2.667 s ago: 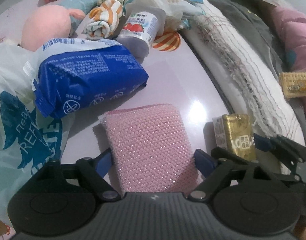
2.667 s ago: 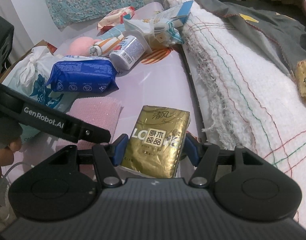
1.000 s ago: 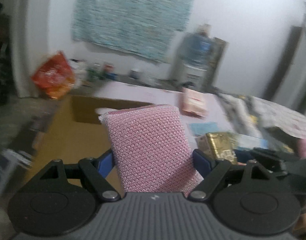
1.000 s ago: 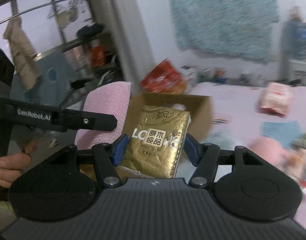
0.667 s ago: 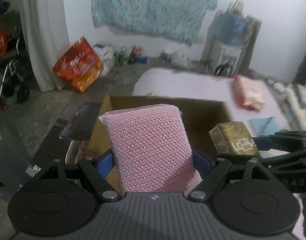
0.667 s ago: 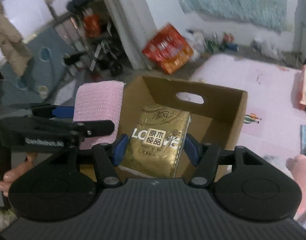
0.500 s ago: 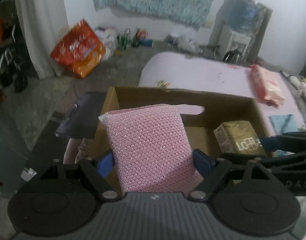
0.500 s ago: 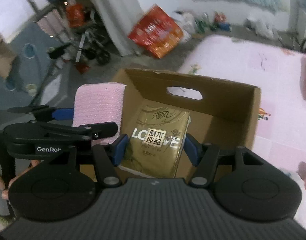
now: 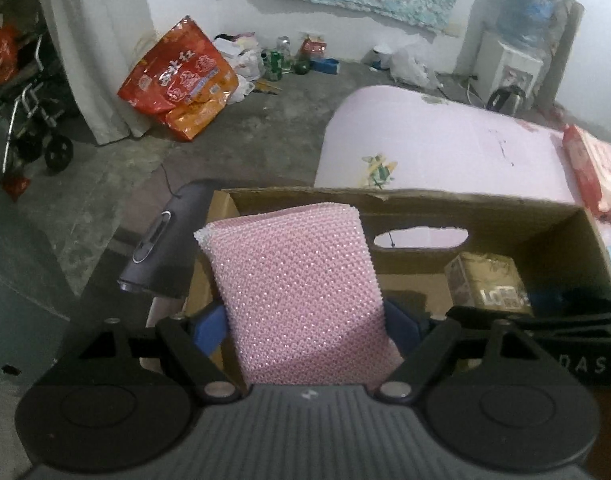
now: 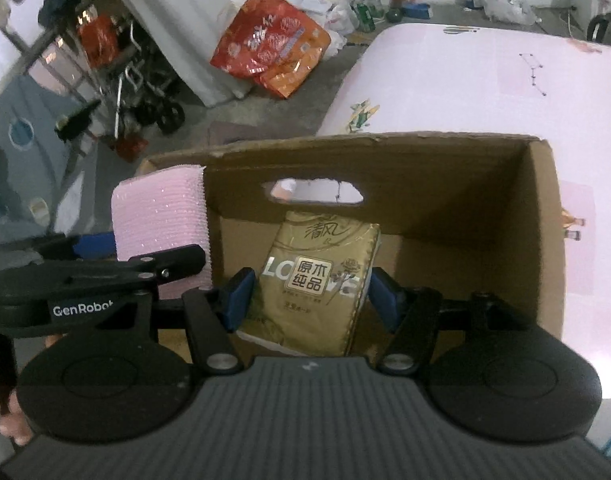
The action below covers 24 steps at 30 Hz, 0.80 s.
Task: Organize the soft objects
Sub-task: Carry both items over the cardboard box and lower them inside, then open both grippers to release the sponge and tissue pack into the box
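My left gripper (image 9: 305,322) is shut on a pink mesh sponge (image 9: 289,272), held upright over the left end of an open cardboard box (image 9: 505,216). My right gripper (image 10: 309,300) hangs over the inside of the box (image 10: 445,168). A gold tissue pack (image 10: 321,264) sits between its blue pads and its jaws are opening. The pack (image 9: 485,280) shows at the right in the left wrist view. The sponge (image 10: 157,220) and a left finger (image 10: 105,272) show at the left in the right wrist view. The box floor around the pack looks bare.
The box stands against a pink table (image 9: 425,132) that carries a red packet (image 9: 593,168). A dark grey object (image 9: 165,240) lies at the box's left side. A red-orange bag (image 9: 177,80), bottles and a wheeled frame (image 9: 25,120) sit on the concrete floor.
Both grippers have moved forward and down over the cardboard box, which now fills more of each view. The sponge and the gold pack stay between the pads.
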Motion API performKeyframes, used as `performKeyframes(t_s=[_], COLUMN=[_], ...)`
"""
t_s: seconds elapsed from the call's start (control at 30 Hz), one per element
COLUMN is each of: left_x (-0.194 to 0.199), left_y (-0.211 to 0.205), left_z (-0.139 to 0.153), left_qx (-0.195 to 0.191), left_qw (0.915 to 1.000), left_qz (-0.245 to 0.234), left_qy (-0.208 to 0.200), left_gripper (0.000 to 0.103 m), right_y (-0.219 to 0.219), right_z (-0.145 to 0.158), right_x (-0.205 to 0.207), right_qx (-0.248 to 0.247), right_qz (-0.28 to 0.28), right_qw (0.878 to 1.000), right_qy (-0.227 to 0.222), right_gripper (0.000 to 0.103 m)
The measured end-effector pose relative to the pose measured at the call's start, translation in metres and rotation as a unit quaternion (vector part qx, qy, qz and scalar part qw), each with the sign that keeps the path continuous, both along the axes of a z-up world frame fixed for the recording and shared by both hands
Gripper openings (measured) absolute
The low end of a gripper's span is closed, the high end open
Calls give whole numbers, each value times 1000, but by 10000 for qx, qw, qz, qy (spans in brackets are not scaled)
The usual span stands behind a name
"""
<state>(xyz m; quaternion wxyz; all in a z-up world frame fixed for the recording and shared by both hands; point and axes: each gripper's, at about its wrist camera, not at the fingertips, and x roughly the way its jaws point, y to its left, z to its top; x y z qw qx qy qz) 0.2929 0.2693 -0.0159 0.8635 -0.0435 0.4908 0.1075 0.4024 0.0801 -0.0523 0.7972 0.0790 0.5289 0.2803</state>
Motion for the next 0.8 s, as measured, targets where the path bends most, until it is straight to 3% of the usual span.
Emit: performKeyframes(t_s=[0.1,0.23,0.3,0.43,0.6,0.8], left_x=[0,-5,-8,-12,-20,-32], left_y=[5,7,10,10,-2,-12], left_z=[3,5,6,8,14,28], left_qx=[-118,-255,-343,-430,-217,131], left_qw=[9999,9996,9994,9989,9992,9990], left_qz=[-10,-37,-3,-44,-197,-108], left_qy=[-50,-78,-110,-152,-254,-404], left_gripper=[84,85,86,91,91,89], right_y=[-3,-7,-8,-11,-20,-30], right_z=[-5,-9,-9,-2,25,56], right_x=[5,10,9,4,-9,-24], right_qx=[306,693,796,855,947,667], right_qz=[-140,-245,-315,-273,-83,114], right_qw=[9994,9973,9963,9959,9941,9939], right_qy=[47,29,58,-53,-518,-867], right_gripper=[66,81,83,83,82,68])
